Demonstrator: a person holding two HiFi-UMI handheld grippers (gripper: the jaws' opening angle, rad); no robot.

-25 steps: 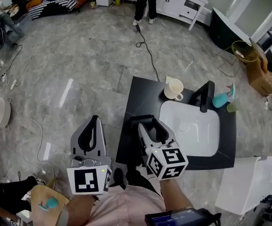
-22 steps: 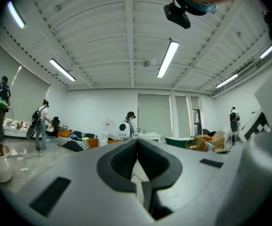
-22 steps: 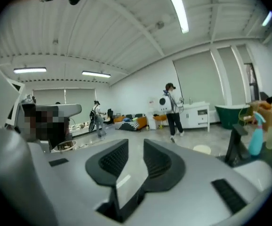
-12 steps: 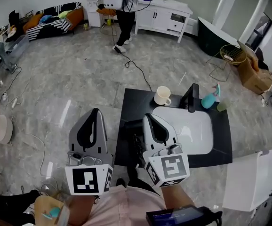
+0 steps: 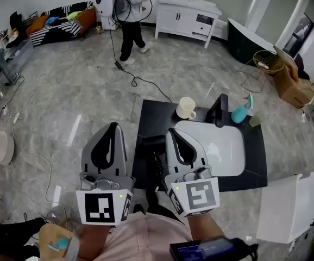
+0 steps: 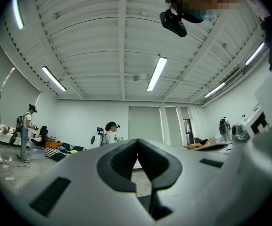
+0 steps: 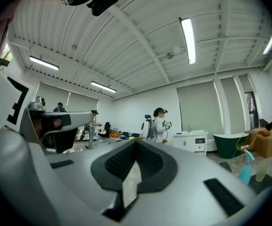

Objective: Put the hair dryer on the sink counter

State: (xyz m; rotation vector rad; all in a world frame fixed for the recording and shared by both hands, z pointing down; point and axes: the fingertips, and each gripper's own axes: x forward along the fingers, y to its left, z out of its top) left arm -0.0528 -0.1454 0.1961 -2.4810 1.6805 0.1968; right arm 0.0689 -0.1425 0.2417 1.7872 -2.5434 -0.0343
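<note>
Hair dryer (image 5: pixel 152 142), rigid, light, probably slick-shelled and best taken by its handle, lies on the tabletop (image 5: pixel 156 118) beside the basin (image 5: pixel 222 145); my left tool (image 5: pixel 112 128) and right tool (image 5: pixel 174 133) are both closed, empty.

Your hair dryer (image 5: pixel 152 141) is black and lies flat on the left end of the black sink counter (image 5: pixel 156 112), just left of the white basin (image 5: pixel 222 145). Against that dark top you can barely make out its outline.
</note>
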